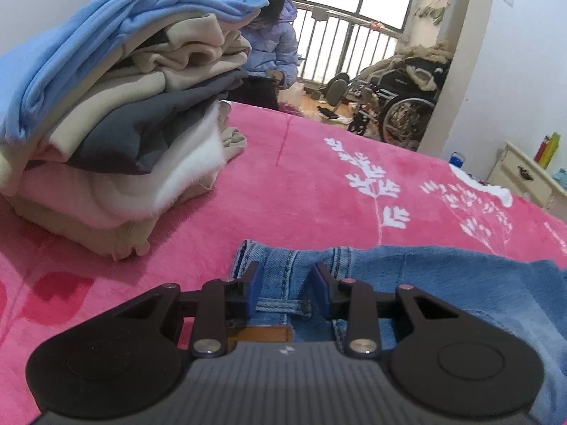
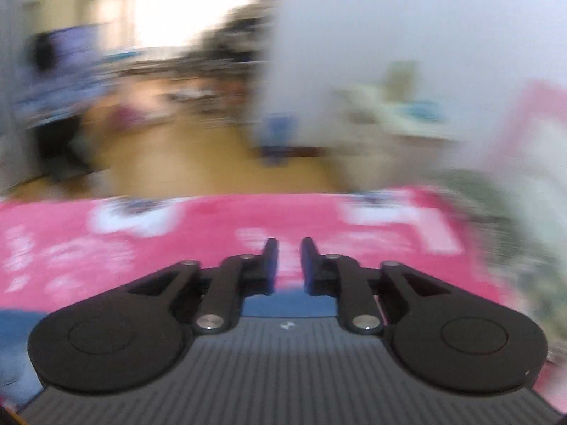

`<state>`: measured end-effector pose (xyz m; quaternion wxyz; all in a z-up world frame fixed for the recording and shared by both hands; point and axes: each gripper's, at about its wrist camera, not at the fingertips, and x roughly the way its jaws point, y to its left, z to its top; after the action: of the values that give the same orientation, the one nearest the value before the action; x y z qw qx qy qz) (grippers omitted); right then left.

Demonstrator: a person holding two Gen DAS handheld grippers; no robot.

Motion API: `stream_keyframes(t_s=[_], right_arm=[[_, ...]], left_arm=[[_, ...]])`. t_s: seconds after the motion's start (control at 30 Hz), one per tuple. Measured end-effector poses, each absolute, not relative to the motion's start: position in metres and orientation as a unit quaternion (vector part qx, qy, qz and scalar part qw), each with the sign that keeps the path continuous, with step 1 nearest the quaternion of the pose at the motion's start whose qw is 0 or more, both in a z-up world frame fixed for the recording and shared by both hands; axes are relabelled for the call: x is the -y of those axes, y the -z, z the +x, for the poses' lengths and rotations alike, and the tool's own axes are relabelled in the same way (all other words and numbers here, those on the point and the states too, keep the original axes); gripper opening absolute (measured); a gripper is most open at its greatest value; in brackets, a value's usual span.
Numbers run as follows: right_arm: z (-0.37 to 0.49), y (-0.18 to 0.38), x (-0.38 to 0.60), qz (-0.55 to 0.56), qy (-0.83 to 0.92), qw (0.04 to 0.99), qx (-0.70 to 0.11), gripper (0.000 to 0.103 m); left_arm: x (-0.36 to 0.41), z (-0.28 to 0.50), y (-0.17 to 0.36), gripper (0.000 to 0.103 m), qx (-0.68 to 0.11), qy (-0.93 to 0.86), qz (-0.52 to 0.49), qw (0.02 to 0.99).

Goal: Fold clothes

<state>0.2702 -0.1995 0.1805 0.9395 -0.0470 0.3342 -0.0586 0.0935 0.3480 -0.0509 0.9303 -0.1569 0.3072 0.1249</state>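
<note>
Blue jeans [image 1: 407,279] lie on the pink bedspread [image 1: 301,184] in the left wrist view, waistband toward me. My left gripper [image 1: 286,272] hovers just over the waistband, open, its blue-padded fingers either side of a belt loop without closing on it. The right wrist view is blurred by motion. There my right gripper [image 2: 288,248] is open over the pink bedspread [image 2: 198,223], nothing between its fingers. A strip of blue denim [image 2: 287,306] shows under its base.
A tall stack of folded clothes [image 1: 117,106], light blue on top, stands at the left on the bed. A person in a lilac jacket [image 1: 273,49] stands beyond the bed. A wheelchair [image 1: 400,102] and a cream cabinet [image 1: 528,177] lie further off.
</note>
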Motion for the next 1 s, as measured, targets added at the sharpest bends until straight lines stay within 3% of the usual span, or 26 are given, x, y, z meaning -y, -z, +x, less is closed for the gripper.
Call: stream_keyframes(t_s=[0.2, 0.3, 0.47, 0.5, 0.57, 0.8, 1.0], right_arm=[[0.200, -0.199, 0.290, -0.021, 0.200, 0.922, -0.331, 0.040], [0.193, -0.152, 0.316, 0.034, 0.169, 0.920, -0.351, 0.050], [0.242, -0.044, 0.338, 0.075, 0.084, 0.895, -0.431, 0.050], [0.255, -0.023, 0.340, 0.078, 0.068, 0.889, -0.447, 0.050], [0.267, 0.003, 0.328, 0.030, 0.025, 0.887, -0.460, 0.050], [0.230, 0.072, 0.262, -0.241, -0.188, 0.835, -0.458, 0.050], [0.212, 0.106, 0.254, -0.317, -0.284, 0.794, -0.433, 0.051]], left_arm=[[-0.345, 0.097, 0.049, 0.033, -0.316, -0.125, -0.152, 0.928], [-0.337, 0.104, 0.045, 0.037, -0.332, -0.132, -0.125, 0.926], [-0.324, 0.118, 0.022, 0.039, -0.374, -0.150, -0.090, 0.911], [-0.322, 0.121, 0.015, 0.043, -0.383, -0.156, -0.084, 0.906], [-0.311, 0.128, -0.006, 0.054, -0.399, -0.170, -0.053, 0.900], [-0.252, 0.173, -0.049, 0.057, -0.493, -0.134, 0.061, 0.858], [-0.166, 0.209, -0.027, 0.057, -0.548, -0.025, 0.090, 0.831]])
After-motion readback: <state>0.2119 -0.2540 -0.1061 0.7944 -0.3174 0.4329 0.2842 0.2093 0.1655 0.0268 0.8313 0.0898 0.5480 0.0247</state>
